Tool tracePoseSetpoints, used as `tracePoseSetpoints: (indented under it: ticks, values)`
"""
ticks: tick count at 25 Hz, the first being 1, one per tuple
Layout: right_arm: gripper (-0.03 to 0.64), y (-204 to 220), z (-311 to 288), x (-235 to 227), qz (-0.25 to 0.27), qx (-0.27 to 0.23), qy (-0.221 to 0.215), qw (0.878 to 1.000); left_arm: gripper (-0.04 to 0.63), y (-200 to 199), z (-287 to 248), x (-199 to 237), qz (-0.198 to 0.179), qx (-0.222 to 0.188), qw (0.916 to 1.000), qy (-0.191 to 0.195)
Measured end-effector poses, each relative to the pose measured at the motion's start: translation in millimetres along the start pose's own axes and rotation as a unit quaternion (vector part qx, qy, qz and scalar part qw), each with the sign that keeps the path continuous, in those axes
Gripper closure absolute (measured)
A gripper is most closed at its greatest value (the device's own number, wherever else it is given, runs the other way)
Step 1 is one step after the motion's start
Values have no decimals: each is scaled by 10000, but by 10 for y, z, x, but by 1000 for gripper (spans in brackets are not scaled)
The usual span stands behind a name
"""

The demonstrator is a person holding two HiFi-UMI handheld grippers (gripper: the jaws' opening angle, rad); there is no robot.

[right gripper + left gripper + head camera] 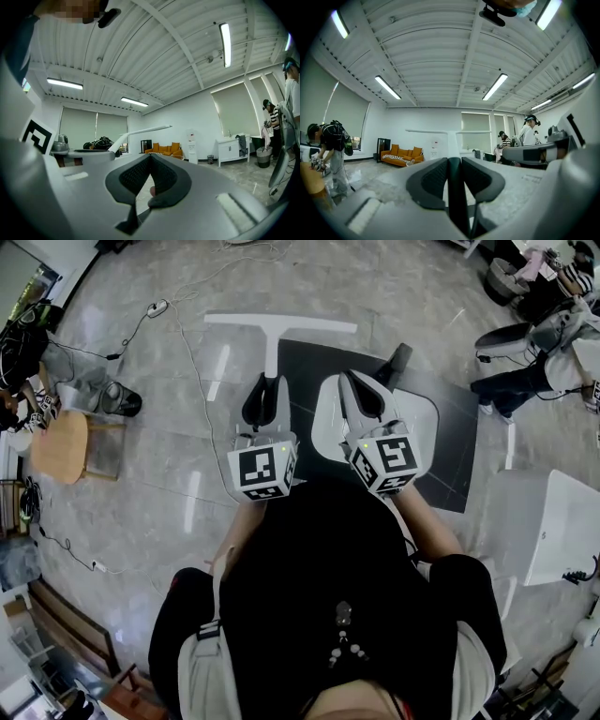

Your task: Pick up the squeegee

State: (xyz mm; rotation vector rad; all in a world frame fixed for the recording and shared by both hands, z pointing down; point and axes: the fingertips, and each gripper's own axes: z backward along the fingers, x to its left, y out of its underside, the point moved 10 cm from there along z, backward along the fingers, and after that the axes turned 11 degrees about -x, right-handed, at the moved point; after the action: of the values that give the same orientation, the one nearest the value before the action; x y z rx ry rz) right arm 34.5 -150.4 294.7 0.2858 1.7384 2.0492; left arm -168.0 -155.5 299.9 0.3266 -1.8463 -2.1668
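Note:
The squeegee is a white T with its long blade (pixel 279 324) held level in front of me. Its shaft (pixel 271 357) runs back into my left gripper (pixel 266 392), which is shut on the handle. In the left gripper view the dark handle (pixel 454 187) stands upright between the two black pads, and the white blade (pixel 440 131) spreads beyond them. My right gripper (pixel 362 392) hangs beside the left one, apart from the squeegee, its pads meeting at the tips (pixel 150 158) with nothing held. From the right gripper view the blade (pixel 143 131) shows at the left.
A dark mat (pixel 450 432) lies on the marble floor with a white seat (pixel 424 418) on it. A round wooden stool (pixel 58 446) stands at the left and a white table (pixel 562 521) at the right. Cables (pixel 155 307) trail ahead. People (pixel 553 287) sit at the far right.

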Motion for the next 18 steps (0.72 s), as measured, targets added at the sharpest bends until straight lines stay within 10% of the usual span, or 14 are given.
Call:
tracePoseSetpoints:
  ticks: [18]
  values:
    - [617,18,46,28,25,56,-169,9998,489,29,56,-36,53,3,10000,-31]
